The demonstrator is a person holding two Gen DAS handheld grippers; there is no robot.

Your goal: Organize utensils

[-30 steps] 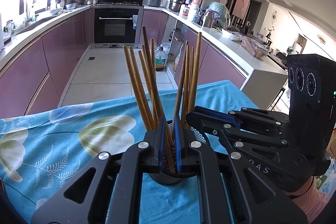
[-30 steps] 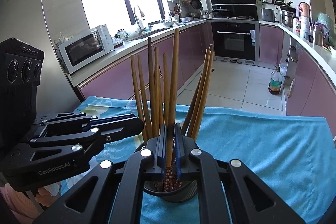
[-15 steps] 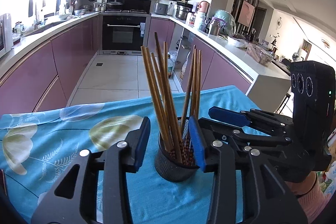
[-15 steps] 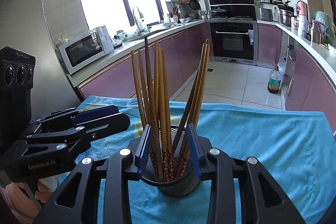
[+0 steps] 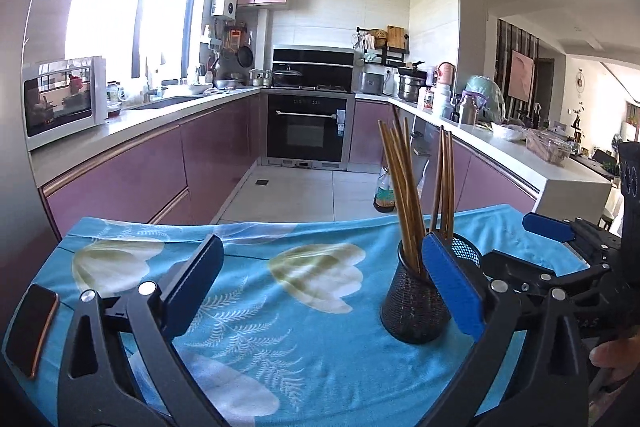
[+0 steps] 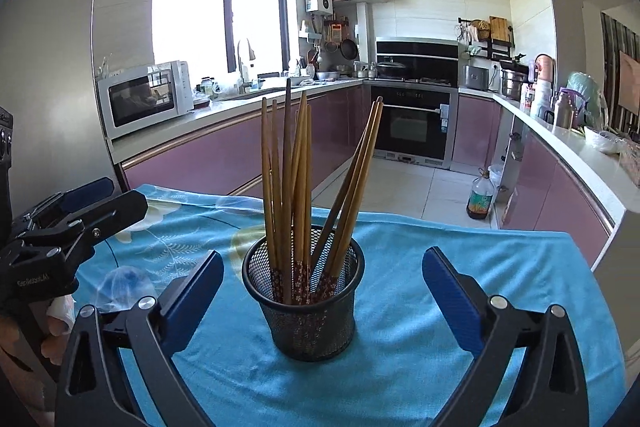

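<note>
A black mesh cup stands upright on the blue floral tablecloth. Several wooden chopsticks stand in it, leaning apart in two bunches. My right gripper is wide open and empty, its blue pads on either side of the cup, apart from it. My left gripper is also wide open and empty; the cup sits at its right, partly hidden by the right pad. The chopsticks rise above it. The right gripper shows at the right edge of the left wrist view.
A phone lies at the table's left edge. A clear plastic bag lies near the left gripper. Behind the table's far edge are a kitchen floor, purple cabinets and an oven.
Both grippers were shut on chopsticks standing in the cup, then opened and let go. Both have pulled back and up; the left one also swung left. All chopsticks stay in the cup.
</note>
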